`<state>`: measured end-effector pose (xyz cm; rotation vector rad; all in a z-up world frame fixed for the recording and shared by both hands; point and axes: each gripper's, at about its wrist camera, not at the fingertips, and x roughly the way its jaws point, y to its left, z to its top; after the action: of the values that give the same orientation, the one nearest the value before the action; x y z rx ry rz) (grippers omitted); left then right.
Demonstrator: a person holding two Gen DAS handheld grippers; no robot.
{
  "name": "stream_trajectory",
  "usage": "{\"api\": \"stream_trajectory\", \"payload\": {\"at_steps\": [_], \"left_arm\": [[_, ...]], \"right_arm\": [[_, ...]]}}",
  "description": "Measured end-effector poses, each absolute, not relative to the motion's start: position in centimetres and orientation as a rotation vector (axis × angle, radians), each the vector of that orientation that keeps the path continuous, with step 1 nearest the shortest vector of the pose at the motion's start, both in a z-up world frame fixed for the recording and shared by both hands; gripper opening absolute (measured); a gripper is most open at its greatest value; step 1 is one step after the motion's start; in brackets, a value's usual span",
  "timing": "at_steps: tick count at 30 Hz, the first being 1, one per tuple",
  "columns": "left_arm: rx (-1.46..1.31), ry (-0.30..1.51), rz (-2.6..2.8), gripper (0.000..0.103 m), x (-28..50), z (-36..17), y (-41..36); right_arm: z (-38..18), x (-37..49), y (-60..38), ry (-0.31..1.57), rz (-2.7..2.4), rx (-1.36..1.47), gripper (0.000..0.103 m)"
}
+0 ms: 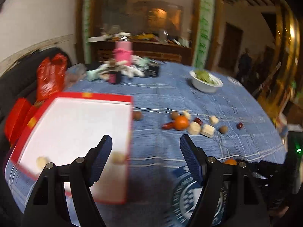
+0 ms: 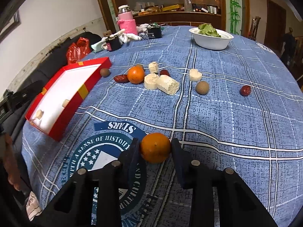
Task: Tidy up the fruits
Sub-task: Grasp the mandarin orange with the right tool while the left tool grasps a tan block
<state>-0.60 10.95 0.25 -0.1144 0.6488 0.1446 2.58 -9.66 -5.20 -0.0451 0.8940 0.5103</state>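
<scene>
My right gripper [image 2: 155,145] is shut on an orange [image 2: 155,147] above the blue tablecloth [image 2: 227,113]; that orange also shows in the left wrist view [image 1: 230,162]. My left gripper [image 1: 145,141] is open and empty beside the red box [image 1: 75,121], whose white inside holds two pale chunks [image 1: 42,161]. The box [image 2: 66,92] lies at the left in the right wrist view. On the cloth lie a second orange [image 2: 135,74], pale cut chunks [image 2: 167,84], red dates [image 2: 245,90] and brown round fruits [image 2: 202,87].
A white bowl of greens [image 2: 212,37] stands at the far side. A pink bottle [image 2: 126,19], dark jars [image 2: 113,42] and cloths crowd the back. A red bag [image 2: 78,50] lies at the left edge. The table edge curves away at right.
</scene>
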Motion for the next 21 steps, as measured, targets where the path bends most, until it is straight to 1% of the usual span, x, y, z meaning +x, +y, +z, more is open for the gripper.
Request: {"api": "stream_trajectory", "payload": {"at_steps": [8,12,16,17,18,19,21], "left_arm": [[0.019,0.754,-0.055,0.074,7.2,-2.2,1.4],[0.097,0.793,-0.103,0.073,9.9,-3.6,-1.2],[0.146,0.813,-0.123,0.072,11.3,-4.6,-1.8],[0.148,0.820,-0.124,0.068,11.5,-4.9,-1.7],[0.148,0.838,-0.135,0.062,11.8,-5.2,-1.5],[0.149,0.852,-0.135,0.058,12.1,-5.6,-1.5],[0.185,0.827,-0.119,0.044,12.1,-5.9,-1.6]], "right_arm": [[-4.3,5.1,-17.2,0.802,0.395,0.199,0.035],[-3.6,5.3,-19.4,0.746,0.370,0.277,0.035],[-3.7,5.7,-20.2,0.741,0.379,0.324,0.035],[-3.7,5.8,-20.1,0.747,0.389,0.331,0.035],[-3.8,5.8,-20.1,0.748,0.396,0.335,0.035],[-3.8,5.7,-19.9,0.747,0.404,0.336,0.035],[-3.7,5.7,-19.7,0.743,0.418,0.335,0.035]]}}
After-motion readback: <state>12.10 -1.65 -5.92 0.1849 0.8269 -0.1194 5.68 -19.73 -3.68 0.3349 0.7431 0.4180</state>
